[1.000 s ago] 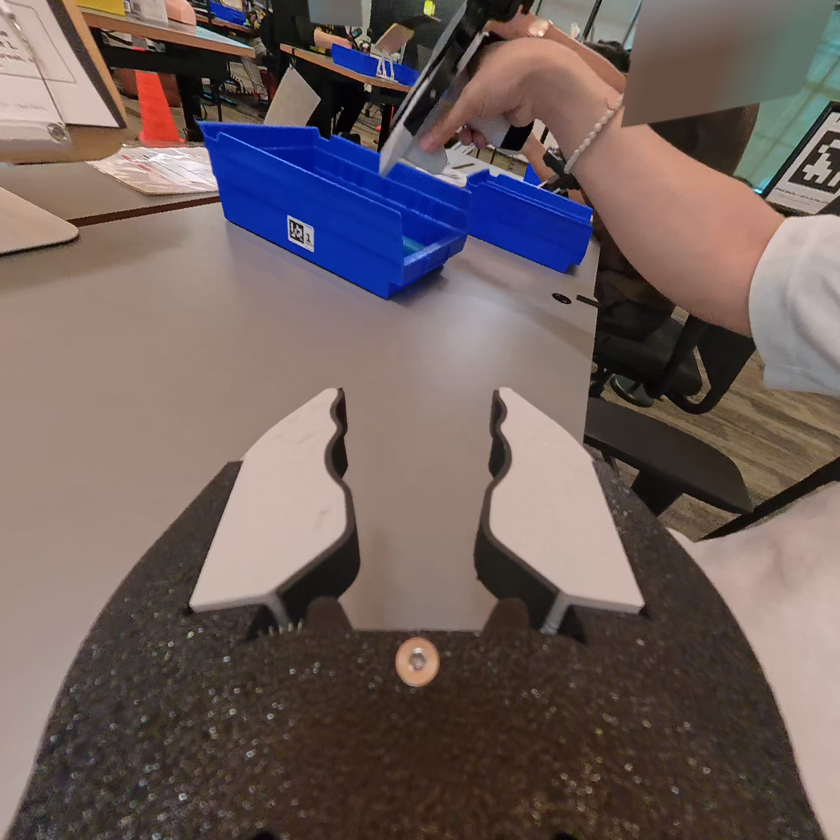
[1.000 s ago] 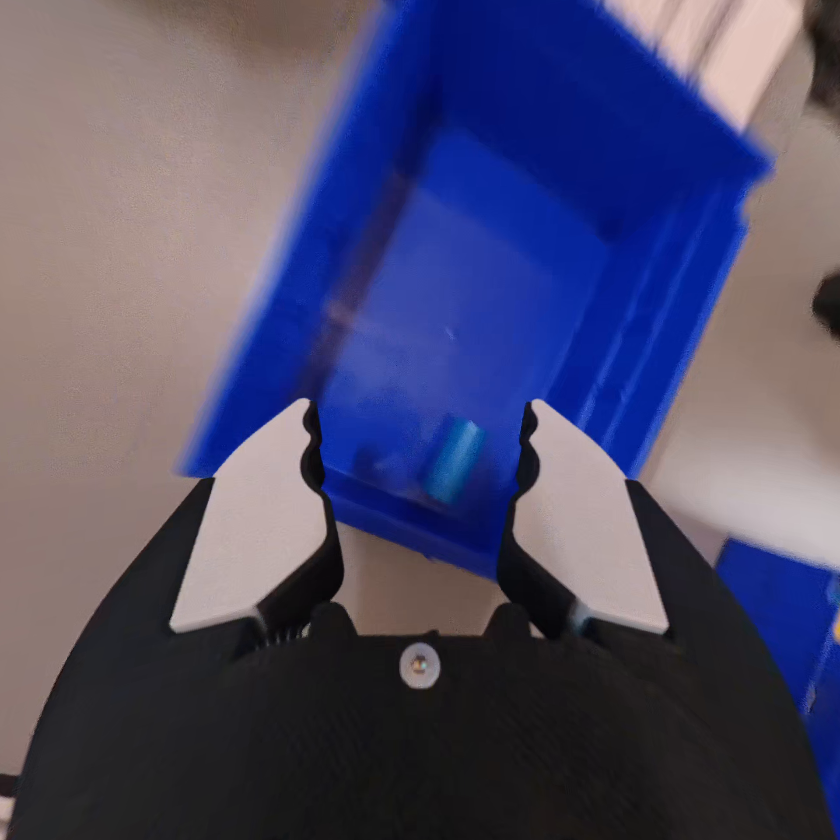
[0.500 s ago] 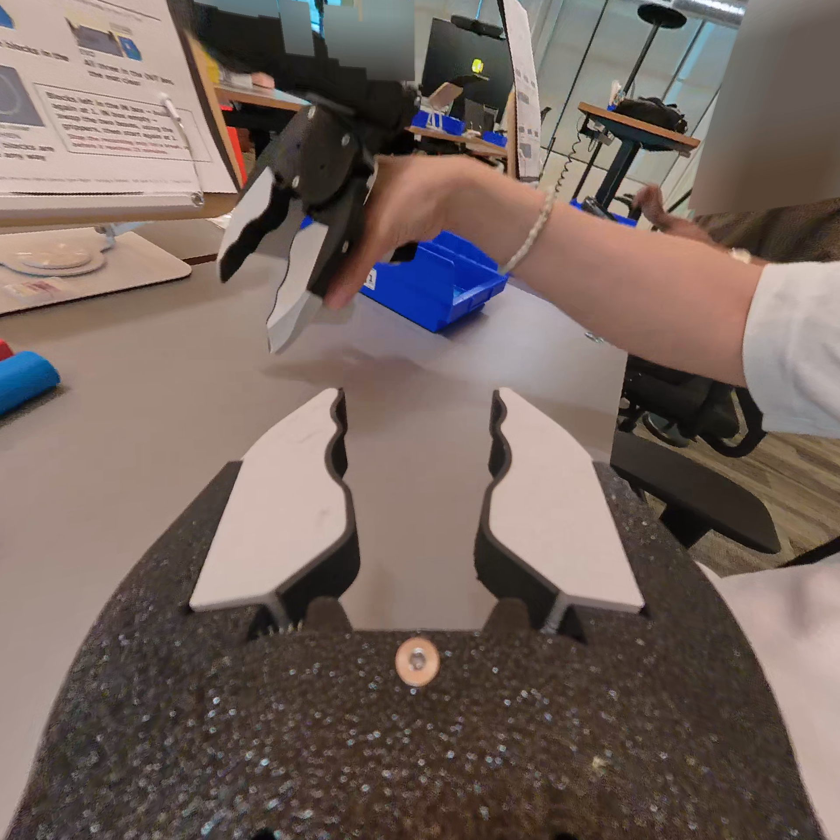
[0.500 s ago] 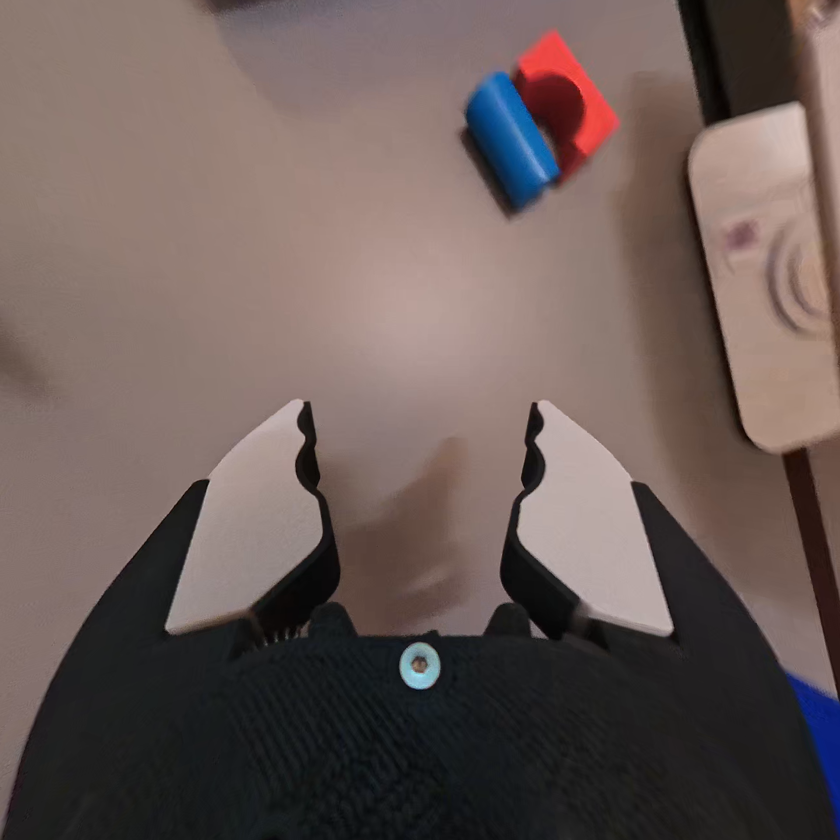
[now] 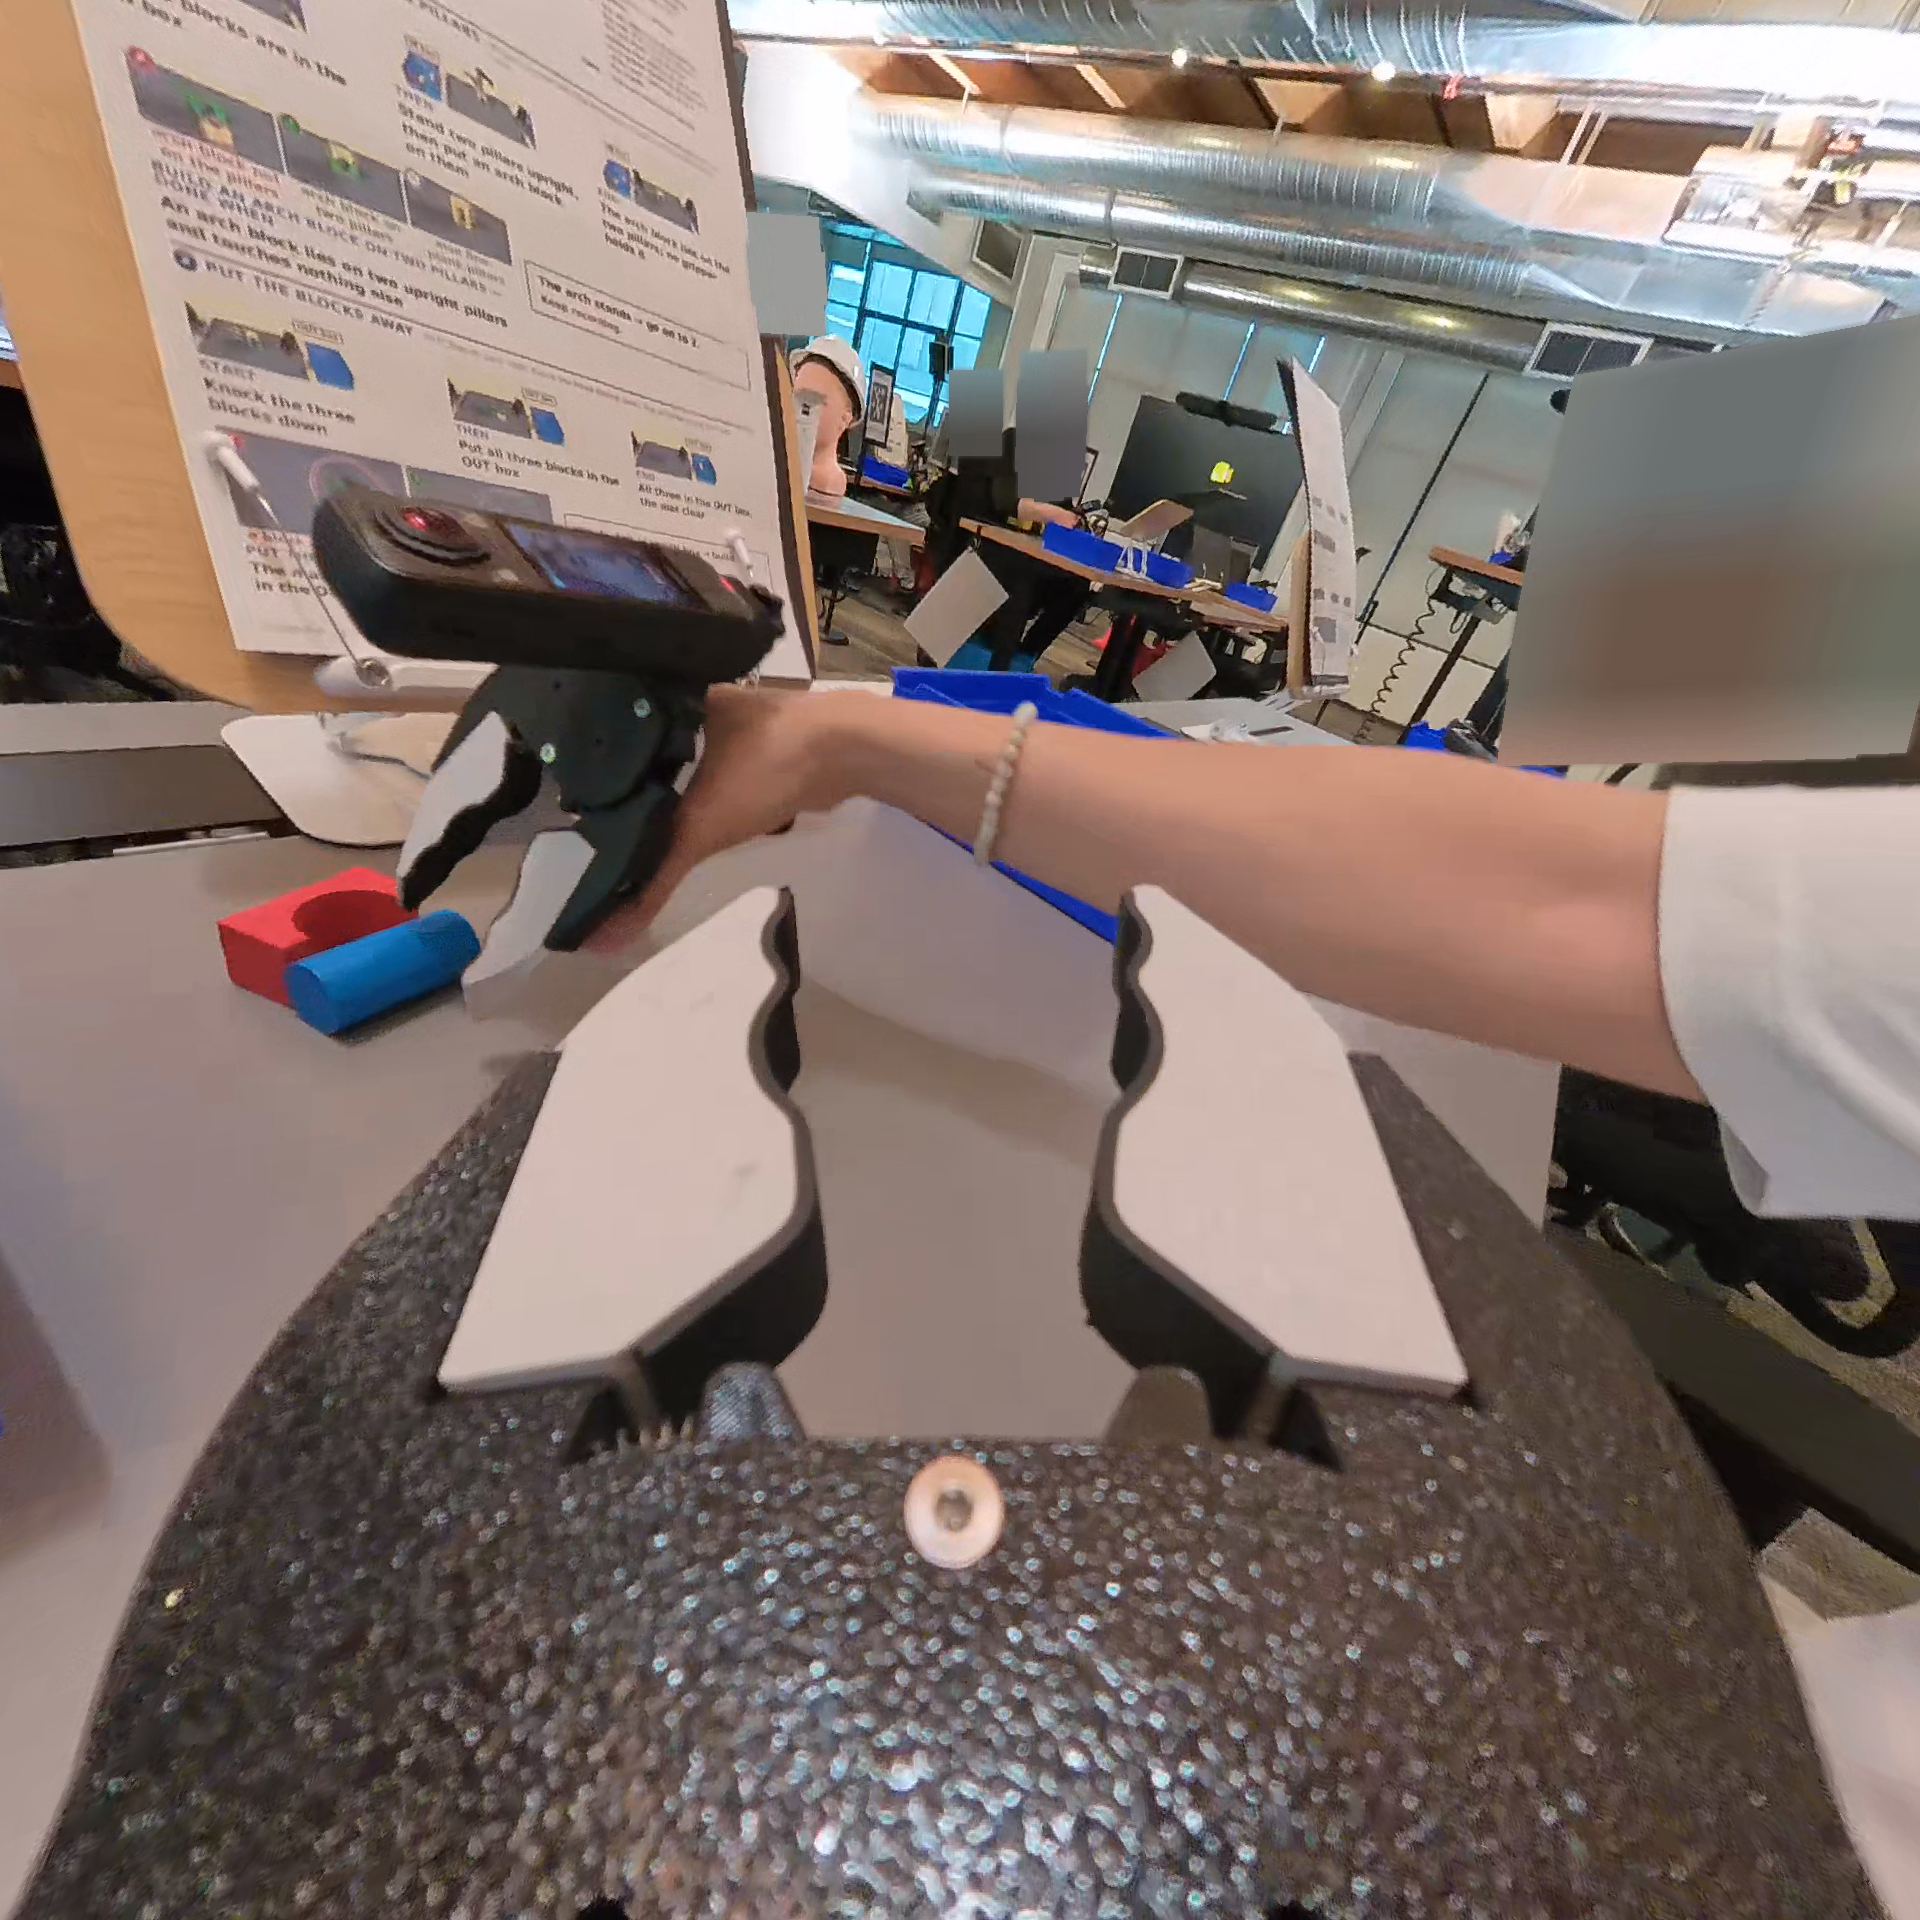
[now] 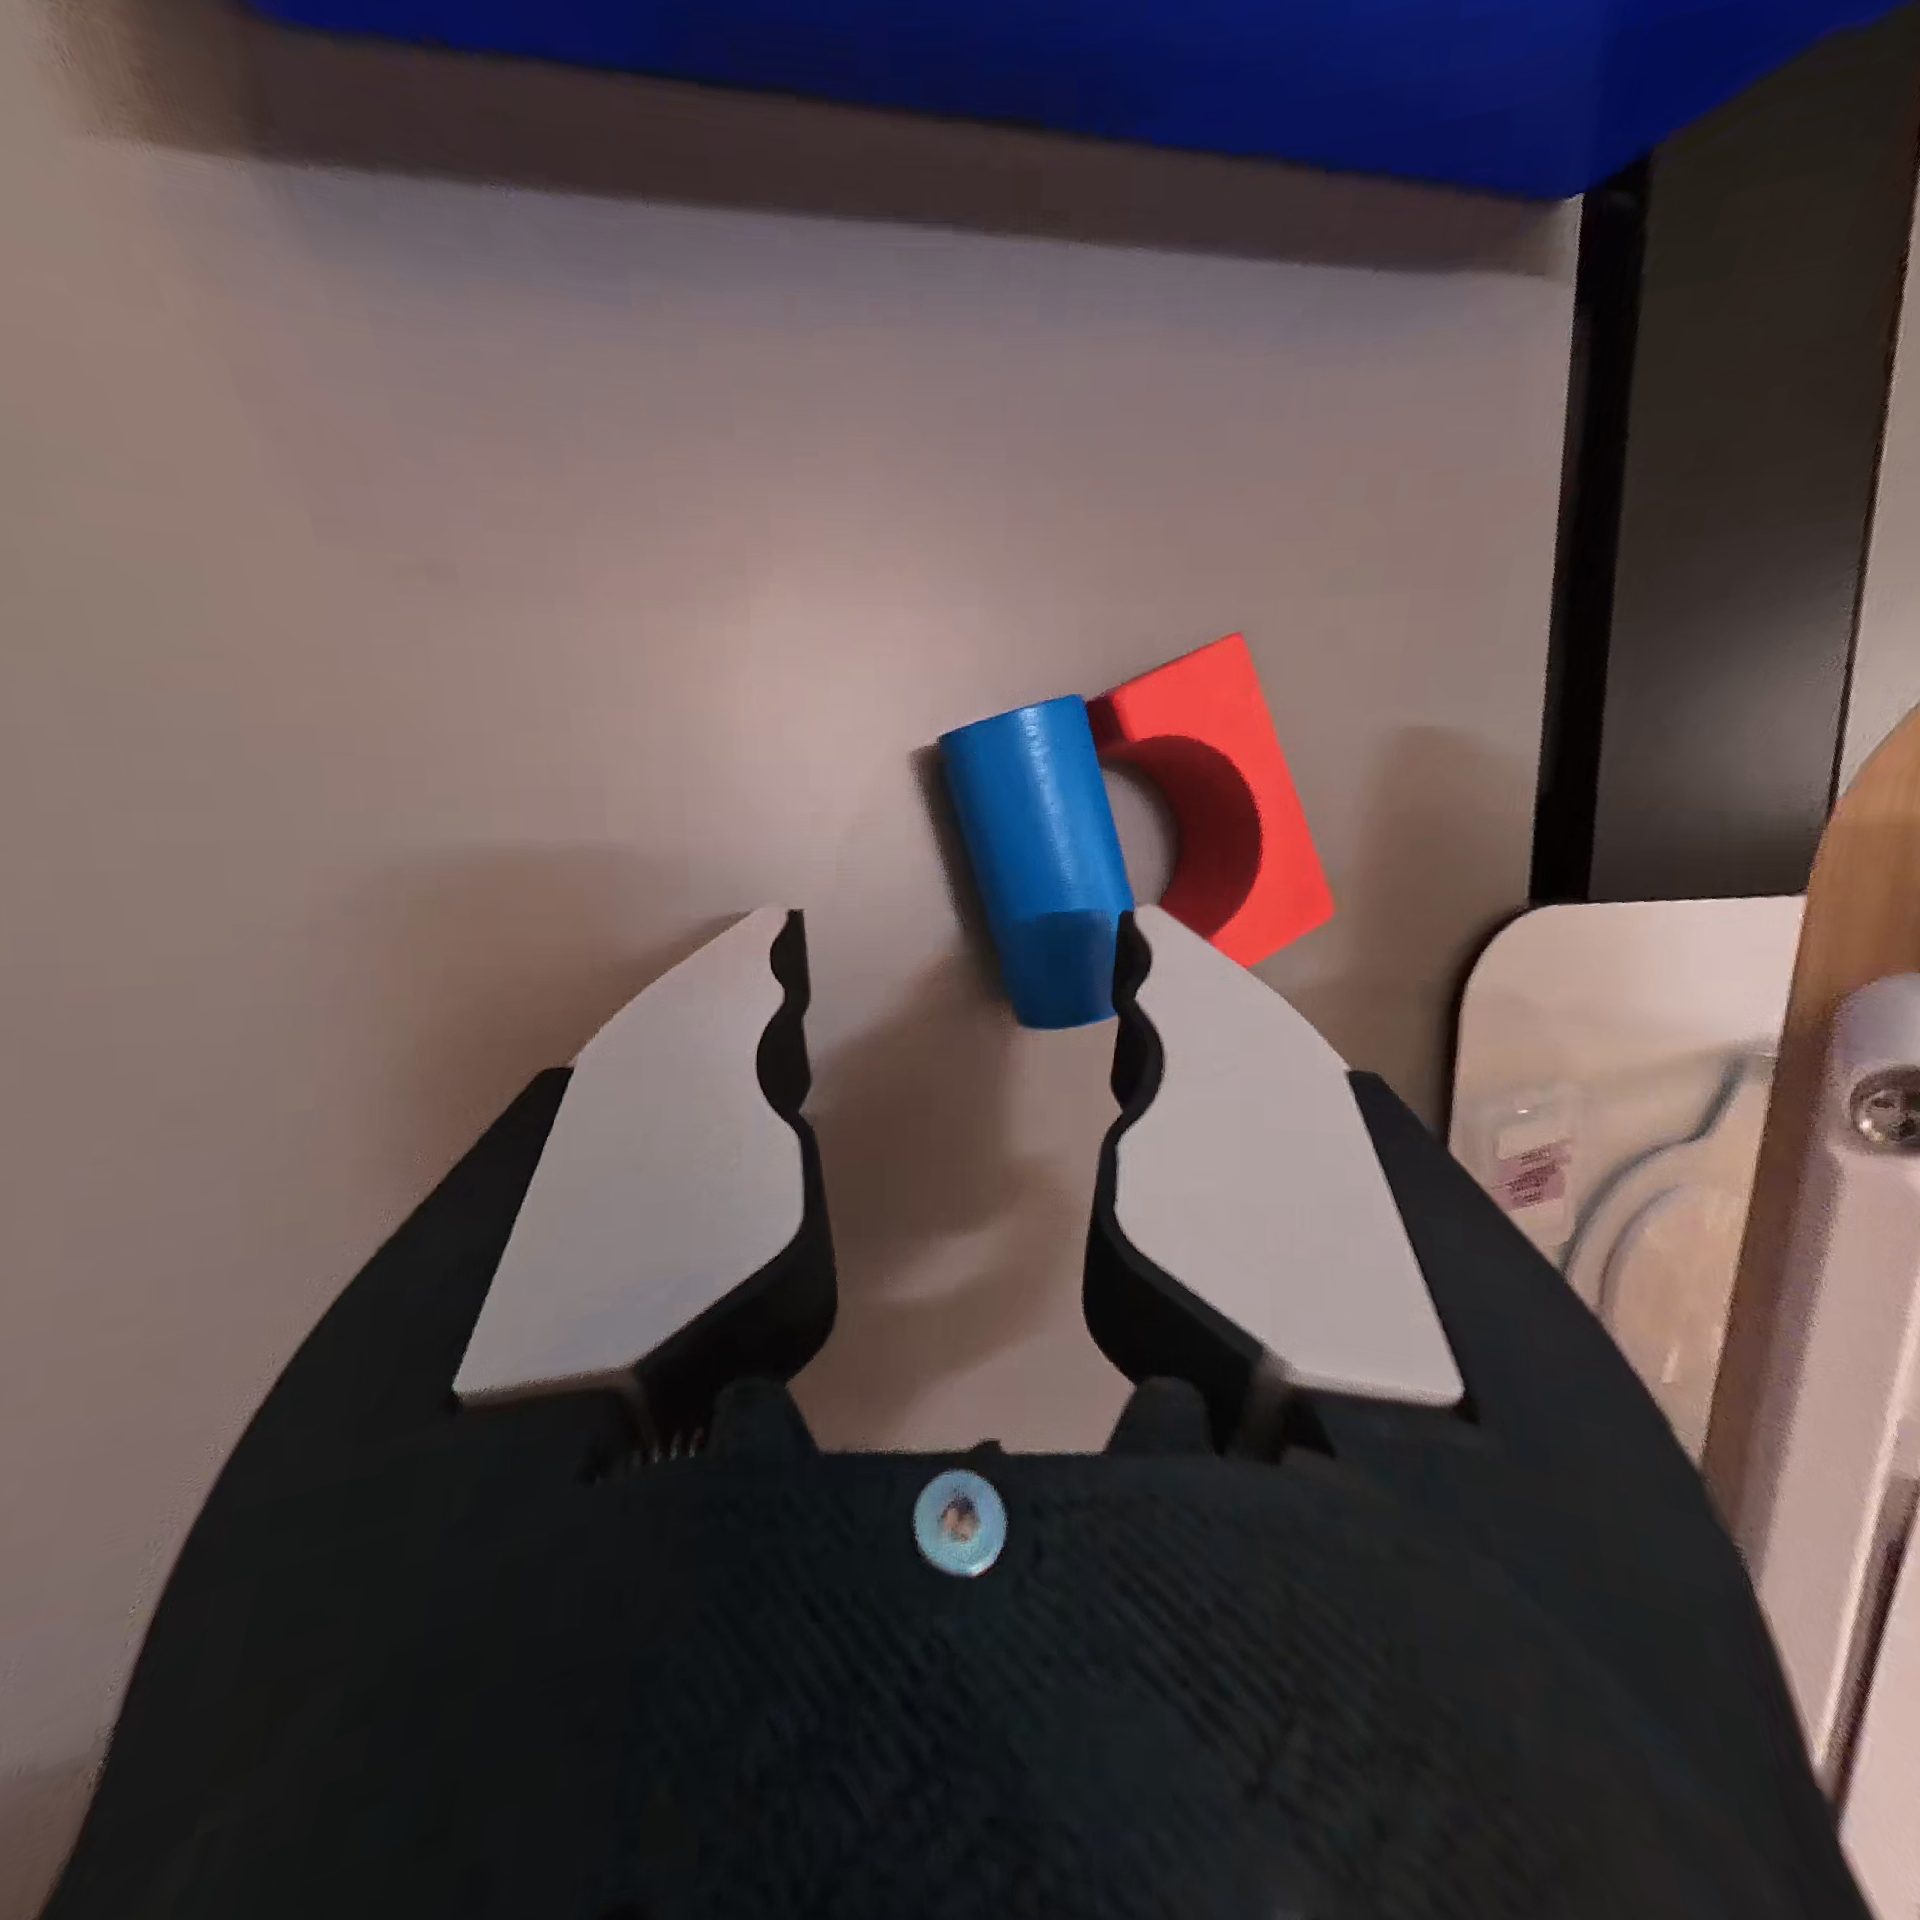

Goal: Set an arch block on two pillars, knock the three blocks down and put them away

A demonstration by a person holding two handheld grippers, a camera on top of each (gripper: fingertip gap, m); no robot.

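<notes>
A blue cylinder block [image 6: 1039, 862] lies on its side on the grey table, touching a red arch block [image 6: 1216, 800] that lies flat beside it. My right gripper [image 6: 961, 925] is open and empty, hovering just short of the cylinder, its right fingertip next to the cylinder's near end. In the left wrist view the right gripper [image 5: 457, 925] points down at the cylinder [image 5: 379, 971] and the arch [image 5: 301, 925]. My left gripper [image 5: 951, 904] is open and empty above bare table, farther back.
A blue bin [image 5: 1039, 707] stands behind the person's forearm [image 5: 1247, 862]; a blue bin edge [image 6: 935, 73] also runs along the top of the right wrist view. A wooden board stand with an instruction sheet [image 5: 416, 260] and its white base [image 6: 1621, 1122] stands close to the blocks.
My right gripper has left the blue bin, swung across the table and come down close to the blue cylinder and red arch. The left gripper has turned left and stays open.
</notes>
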